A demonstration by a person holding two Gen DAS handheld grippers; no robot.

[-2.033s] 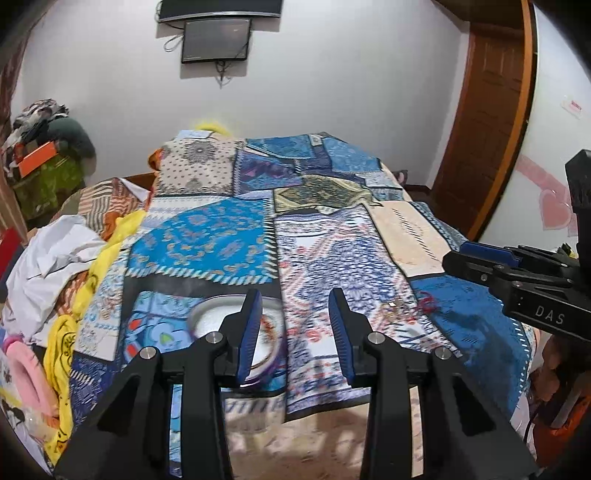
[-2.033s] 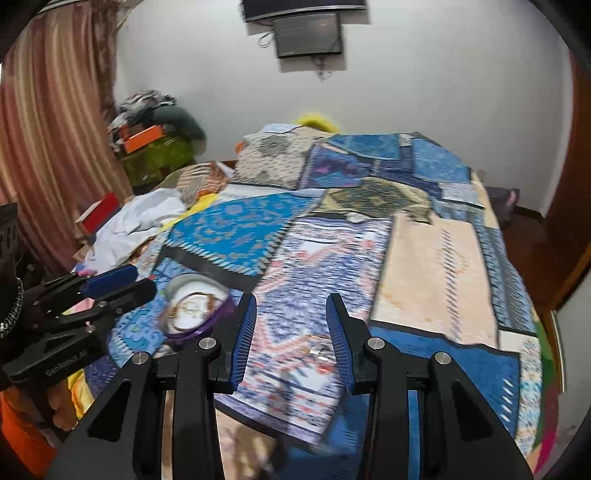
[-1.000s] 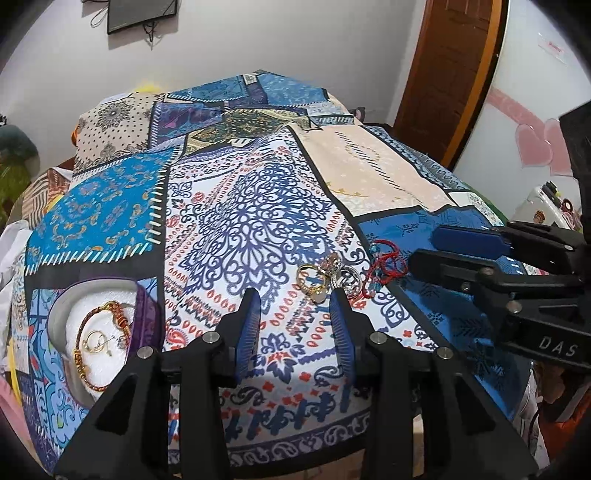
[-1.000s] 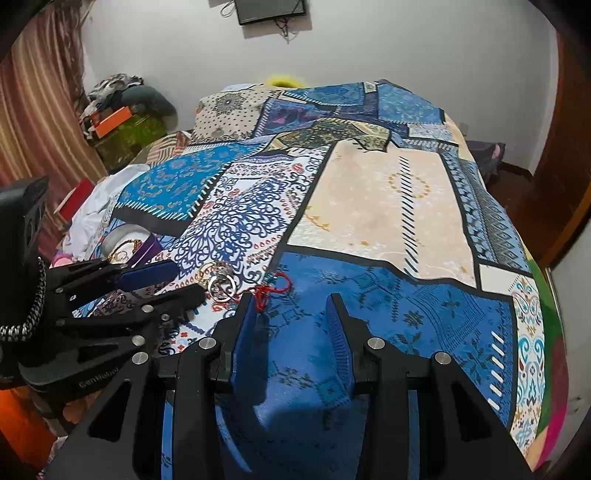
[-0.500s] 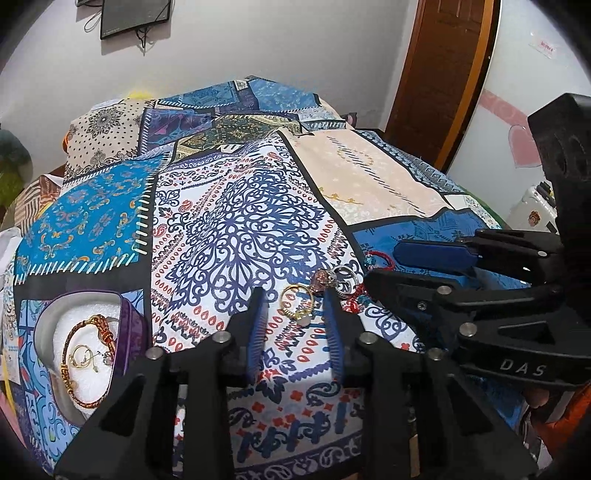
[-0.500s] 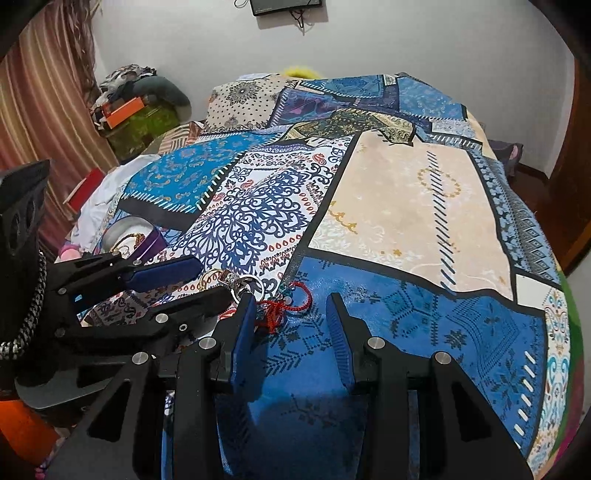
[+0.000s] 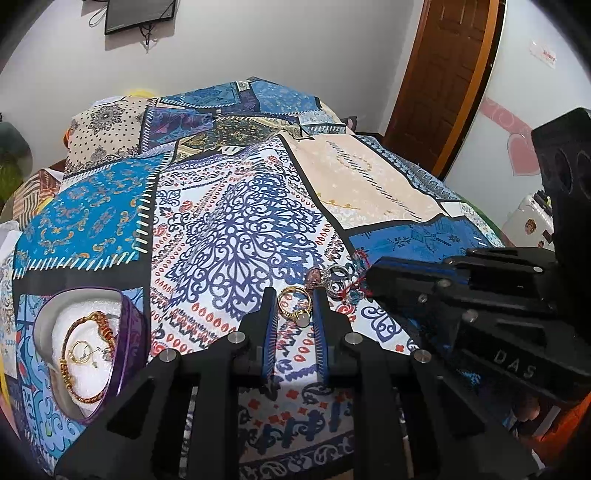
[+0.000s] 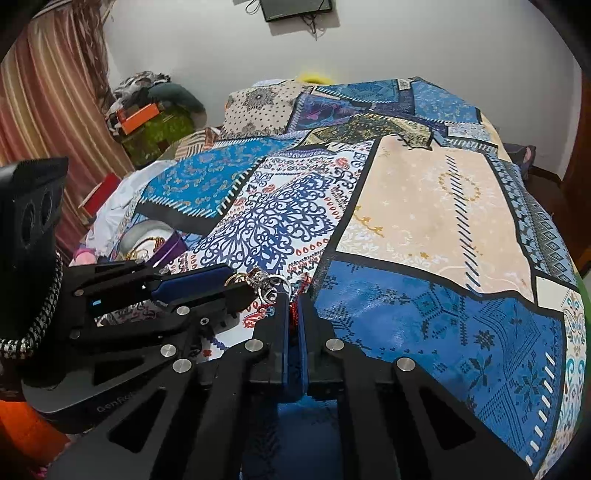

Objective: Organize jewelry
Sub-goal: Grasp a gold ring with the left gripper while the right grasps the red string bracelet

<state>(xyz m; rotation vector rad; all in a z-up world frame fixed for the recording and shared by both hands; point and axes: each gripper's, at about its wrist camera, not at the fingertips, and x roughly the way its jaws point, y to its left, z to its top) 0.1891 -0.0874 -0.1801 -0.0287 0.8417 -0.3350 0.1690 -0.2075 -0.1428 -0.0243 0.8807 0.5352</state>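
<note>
A small pile of jewelry lies on the patchwork bedspread. In the left wrist view my left gripper [image 7: 294,295] is partly closed around a gold ring [image 7: 292,300] with a pale stone; the pads stand beside it with small gaps. Silver rings [image 7: 335,280] and a red beaded string [image 7: 356,284] lie just right of it. My right gripper [image 8: 292,300] is nearly shut on the red beaded string [image 8: 294,308], with silver rings [image 8: 271,286] just beyond its tips. A purple-rimmed box [image 7: 125,343] with white padding holds a beaded bracelet [image 7: 79,354] and a gold piece.
The bedspread [image 7: 240,221] covers a bed. A wooden door [image 7: 443,74] stands at the right. Clothes and an orange box [image 8: 138,118] are piled at the left by a striped curtain [image 8: 48,110]. A screen [image 7: 140,14] hangs on the wall.
Both grippers have moved down onto the jewelry pile and narrowed. The left has closed in around the gold ring; the right has closed on the red string.
</note>
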